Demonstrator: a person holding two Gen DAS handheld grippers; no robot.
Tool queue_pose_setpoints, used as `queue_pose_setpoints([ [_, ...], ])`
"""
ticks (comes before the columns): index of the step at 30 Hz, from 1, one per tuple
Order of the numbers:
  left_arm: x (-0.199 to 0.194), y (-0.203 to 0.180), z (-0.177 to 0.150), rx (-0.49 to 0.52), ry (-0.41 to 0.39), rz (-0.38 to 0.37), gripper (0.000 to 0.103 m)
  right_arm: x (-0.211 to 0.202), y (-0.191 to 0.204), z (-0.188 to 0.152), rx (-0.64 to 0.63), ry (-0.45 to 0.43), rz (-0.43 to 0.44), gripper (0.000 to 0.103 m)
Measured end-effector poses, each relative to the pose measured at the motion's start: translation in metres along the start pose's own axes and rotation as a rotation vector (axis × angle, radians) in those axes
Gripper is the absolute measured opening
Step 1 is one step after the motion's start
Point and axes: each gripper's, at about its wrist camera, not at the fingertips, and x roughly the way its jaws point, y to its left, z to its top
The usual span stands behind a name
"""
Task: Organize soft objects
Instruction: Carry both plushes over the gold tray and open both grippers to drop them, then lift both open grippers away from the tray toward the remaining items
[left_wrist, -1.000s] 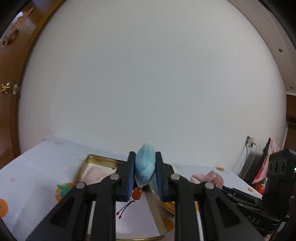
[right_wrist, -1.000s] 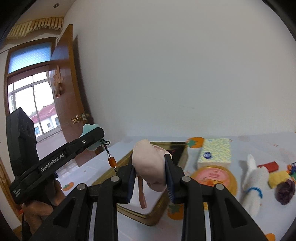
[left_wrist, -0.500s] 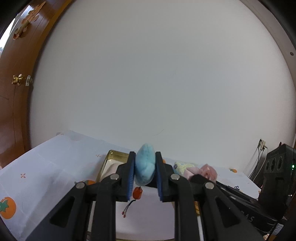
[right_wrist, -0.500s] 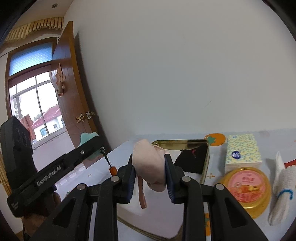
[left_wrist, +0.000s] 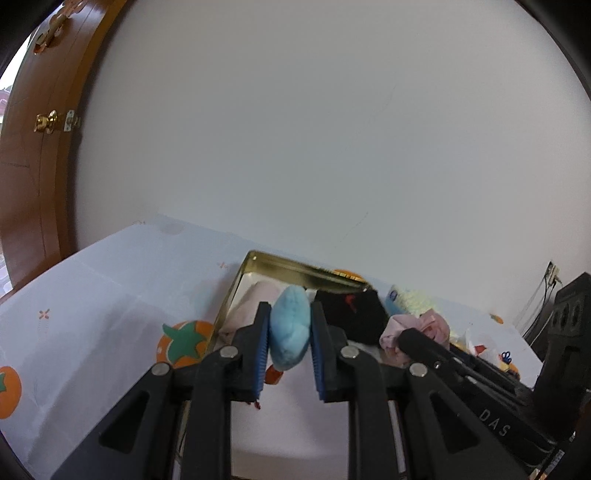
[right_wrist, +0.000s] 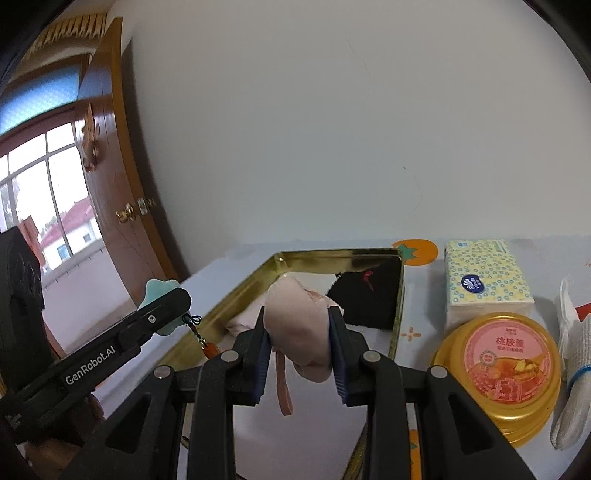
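My left gripper (left_wrist: 290, 332) is shut on a light blue plush charm (left_wrist: 290, 326) with a small orange bead (left_wrist: 275, 373) hanging from it, held above the near part of a gold tin tray (left_wrist: 295, 266). My right gripper (right_wrist: 298, 334) is shut on a pink soft pouch (right_wrist: 299, 328) with a strap hanging down, held above the same tray (right_wrist: 397, 295). A black cloth item (right_wrist: 364, 302) and a pale pink cloth (left_wrist: 255, 299) lie inside the tray. The left gripper with its blue charm (right_wrist: 159, 291) shows at the left of the right wrist view.
A tissue pack (right_wrist: 484, 280), a gold round can with a pink lid (right_wrist: 506, 362) and a white glove (right_wrist: 572, 354) lie right of the tray. The tablecloth (left_wrist: 92, 295) has orange fruit prints. A wooden door (right_wrist: 122, 177) stands left, a white wall behind.
Both grippers have moved forward and tilted down over the tray, which now shows closer and fuller. Both still hold their objects.
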Motion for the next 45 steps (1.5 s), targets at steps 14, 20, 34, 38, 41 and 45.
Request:
queue_pose_setpoints([
  [14,0.015,-0.006,-0.007,0.057,0.057,0.084,0.019,0.007,-0.001,-0.004,-0.034,0.044,-0.030,0.032],
  [20,0.019,-0.009,-0.008,0.072,0.068,0.114,0.019,0.009,0.003,-0.004,-0.054,0.047,-0.017,0.032],
  [34,0.017,-0.018,-0.013,0.131,0.046,0.210,0.038,0.004,0.005,-0.005,-0.068,0.017,0.008,0.062],
  [38,0.009,-0.009,-0.013,0.080,-0.001,0.297,0.099,-0.006,-0.005,-0.005,-0.018,-0.033,-0.008,0.073],
  [41,0.001,-0.010,-0.014,0.089,-0.036,0.304,0.102,-0.013,-0.009,-0.006,-0.003,-0.061,-0.027,0.080],
  [45,0.000,-0.022,-0.015,0.146,-0.055,0.346,0.102,-0.024,-0.009,-0.006,-0.023,-0.093,-0.076,0.081],
])
